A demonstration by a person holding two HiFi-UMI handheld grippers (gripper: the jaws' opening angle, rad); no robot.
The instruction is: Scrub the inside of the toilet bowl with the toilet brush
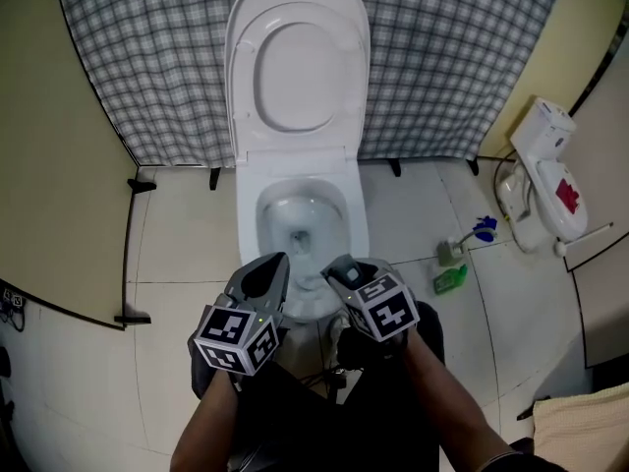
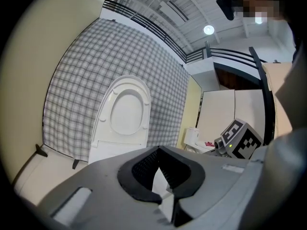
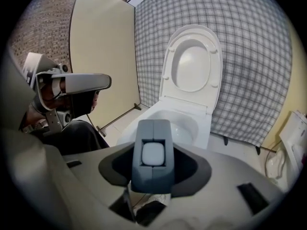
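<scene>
Head view looks steeply down on the toilet (image 1: 248,226) from above, left gripper view sits low, tilted up at the raised lid (image 2: 125,113), right gripper view close to the bowl (image 3: 169,120); all share the lid.

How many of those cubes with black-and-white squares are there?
2. The left cube sits on the left gripper; the right cube sits on the right gripper, side by side before the toilet. None seems hidden.

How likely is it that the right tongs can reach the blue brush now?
Probably yes, after a reach sideways: the blue brush stands on bare floor right of the toilet, apart from the right tongs, with only a green thing nearby.
</scene>
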